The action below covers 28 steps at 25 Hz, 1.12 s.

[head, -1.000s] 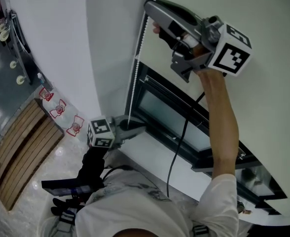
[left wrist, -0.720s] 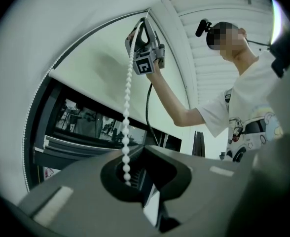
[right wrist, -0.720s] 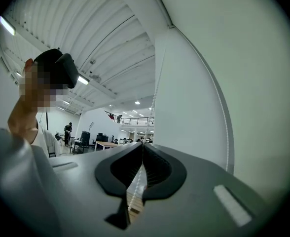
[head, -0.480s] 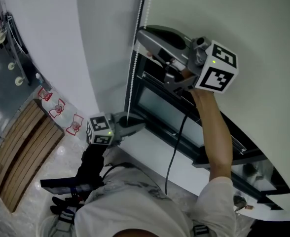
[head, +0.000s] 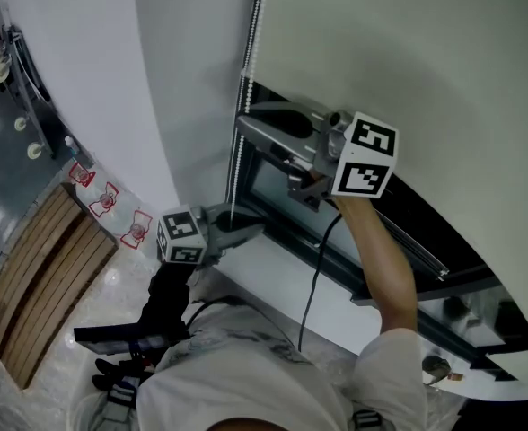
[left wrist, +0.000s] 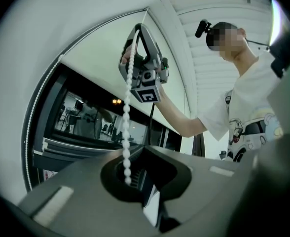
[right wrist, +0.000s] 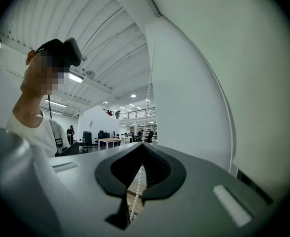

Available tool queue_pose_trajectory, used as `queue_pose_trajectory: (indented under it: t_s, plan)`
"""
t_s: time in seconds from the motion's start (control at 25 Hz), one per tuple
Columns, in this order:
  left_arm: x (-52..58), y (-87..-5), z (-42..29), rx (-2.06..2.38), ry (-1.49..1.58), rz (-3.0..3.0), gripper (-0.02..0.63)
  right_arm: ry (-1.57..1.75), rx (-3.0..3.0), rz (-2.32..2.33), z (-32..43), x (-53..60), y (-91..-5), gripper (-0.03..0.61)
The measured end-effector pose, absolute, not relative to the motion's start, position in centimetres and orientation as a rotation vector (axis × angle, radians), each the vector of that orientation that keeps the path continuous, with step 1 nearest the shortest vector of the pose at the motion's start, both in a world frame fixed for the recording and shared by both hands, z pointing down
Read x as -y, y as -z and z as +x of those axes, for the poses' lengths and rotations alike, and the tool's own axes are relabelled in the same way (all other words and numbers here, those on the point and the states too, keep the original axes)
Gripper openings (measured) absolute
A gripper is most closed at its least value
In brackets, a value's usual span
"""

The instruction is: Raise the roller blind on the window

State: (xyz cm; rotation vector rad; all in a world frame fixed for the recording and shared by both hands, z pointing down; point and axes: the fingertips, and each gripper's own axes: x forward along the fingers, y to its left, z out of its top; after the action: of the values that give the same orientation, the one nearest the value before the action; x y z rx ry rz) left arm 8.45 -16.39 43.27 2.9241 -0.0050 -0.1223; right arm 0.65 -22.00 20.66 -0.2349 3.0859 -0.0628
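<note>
The pale roller blind (head: 408, 52) covers the upper part of the dark-framed window (head: 286, 206). Its white bead chain (head: 246, 70) hangs down the blind's left edge. My right gripper (head: 242, 129) is shut on the chain at the blind's lower edge; in the right gripper view the beads (right wrist: 136, 187) run through its closed jaws. My left gripper (head: 257, 231) sits lower, by the sill, level, and is shut on the same chain (left wrist: 126, 132), whose beads end in the hollow behind its jaws. The left gripper view looks up at the right gripper (left wrist: 131, 53) on the chain.
A white wall (head: 183, 79) flanks the window on the left and a white sill (head: 282, 277) runs below it. A black cable (head: 311, 294) hangs from the right gripper. Far below to the left are wooden slats (head: 30, 259) and red floor marks (head: 111, 200).
My right gripper has come down along the chain's line, from high beside the blind to level with the window's top frame. The left gripper has stayed by the sill.
</note>
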Motion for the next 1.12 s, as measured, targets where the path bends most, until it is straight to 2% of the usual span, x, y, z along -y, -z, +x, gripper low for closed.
queue_pose_trajectory:
  t_s: [0.56, 0.76, 0.92, 1.12]
  plan:
    - [16.7, -43.4, 8.1, 0.028, 0.125, 2.916, -0.003, 0.375, -3.229, -0.217, 0.3, 20.1, -34.4, 0.003]
    - [16.7, -43.3, 8.3, 0.021, 0.123, 2.921, -0.003, 0.256, -3.214, -0.267, 1.1, 20.8, -33.7, 0.011]
    - [16.7, -43.2, 8.4, 0.016, 0.118, 2.923, -0.002, 0.144, -3.186, -0.272, 1.2, 21.8, -30.1, 0.129]
    - [16.7, -43.2, 8.4, 0.017, 0.116, 2.925, -0.003, -0.025, -3.086, -0.303, 1.1, 24.0, -21.7, 0.14]
